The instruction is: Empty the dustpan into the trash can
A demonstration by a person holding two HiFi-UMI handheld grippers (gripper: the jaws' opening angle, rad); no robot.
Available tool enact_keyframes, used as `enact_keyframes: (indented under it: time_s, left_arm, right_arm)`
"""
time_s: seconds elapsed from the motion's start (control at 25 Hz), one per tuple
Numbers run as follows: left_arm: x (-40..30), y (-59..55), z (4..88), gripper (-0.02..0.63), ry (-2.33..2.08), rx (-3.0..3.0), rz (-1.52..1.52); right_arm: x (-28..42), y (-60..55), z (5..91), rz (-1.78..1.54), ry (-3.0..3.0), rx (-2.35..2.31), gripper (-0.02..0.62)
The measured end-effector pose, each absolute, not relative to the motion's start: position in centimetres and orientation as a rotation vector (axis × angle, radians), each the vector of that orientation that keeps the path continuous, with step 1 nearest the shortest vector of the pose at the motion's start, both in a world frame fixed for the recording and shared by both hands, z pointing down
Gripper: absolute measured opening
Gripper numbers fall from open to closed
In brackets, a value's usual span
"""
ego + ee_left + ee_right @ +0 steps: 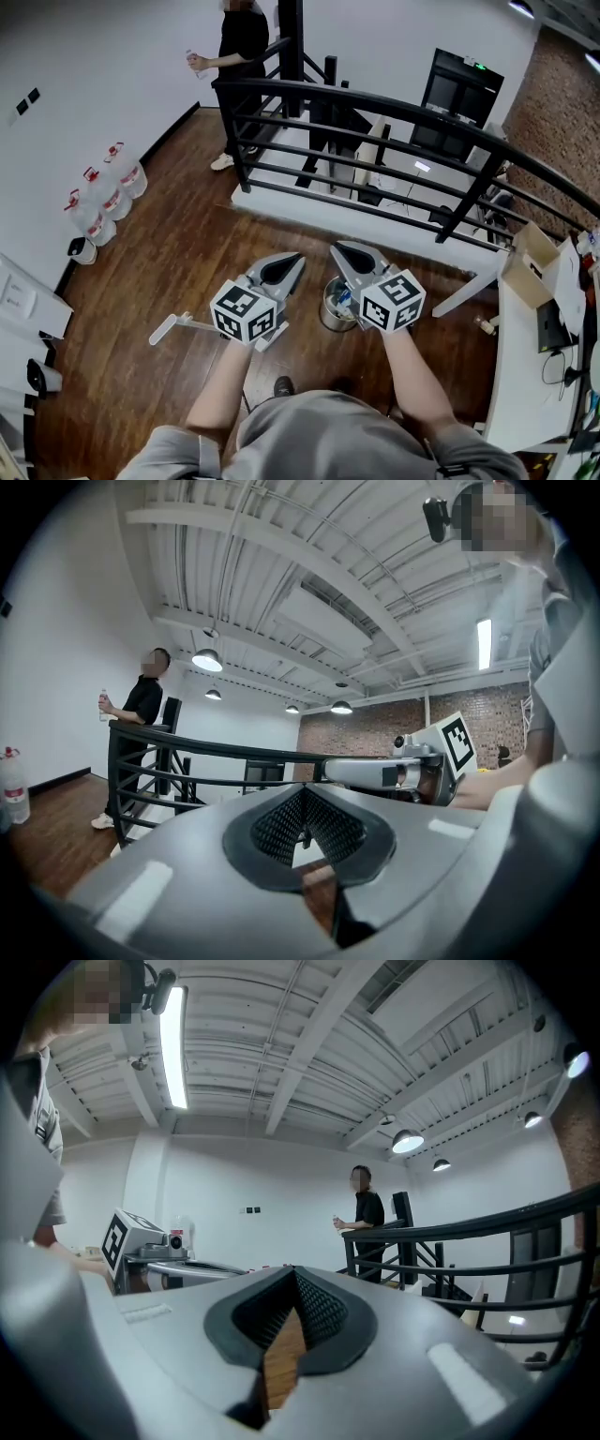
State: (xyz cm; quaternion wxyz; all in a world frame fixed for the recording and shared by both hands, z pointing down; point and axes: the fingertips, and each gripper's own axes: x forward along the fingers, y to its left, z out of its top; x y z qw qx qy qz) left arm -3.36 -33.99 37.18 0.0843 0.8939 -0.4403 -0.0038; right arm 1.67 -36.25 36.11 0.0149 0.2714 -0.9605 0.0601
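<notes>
Both grippers hang level over the dark wooden floor (187, 253), and neither holds anything. The left gripper (292, 262) has its fingers pressed together with nothing between them, and the right gripper (343, 251) looks the same in its own view.

The small round metal trash can (330, 307) stands on the floor just below and between the two grippers. Its contents are too small to make out. A white plastic long handle (173, 327), apparently the dustpan's, lies flat on the floor to the left. Its pan end is hidden behind the left gripper's marker cube.

This would fit either a dustpan waiting to be picked up and tipped, or one laid back down after tipping. If the pan is still full, a gripper would need to open its fingers, drop to the handle and grip it firmly enough to keep the pan level until it is over the can.
</notes>
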Motion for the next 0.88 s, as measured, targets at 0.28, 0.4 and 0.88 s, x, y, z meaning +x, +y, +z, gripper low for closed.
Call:
enact_keyframes:
  time_s: [0.28,0.4,0.88]
  left_arm:
    - [-3.2,-34.3,37.2,0.006,-1.289,2.664,-0.04]
    - [-3.1,-34.5,37.1,0.006,-1.288,2.661,-0.04]
    - [-3.8,-34.9,37.0,0.006,-1.293,2.648,-0.058]
  right_arm:
    - [1.8,-36.7,36.0,0.181,-2.988,0.85,0.0]
    - [1.9,-37.0,35.8,0.18,-2.989,0.853,0.0]
    - [1.3,-37.4,35.2,0.169,-2.999,0.853,0.0]
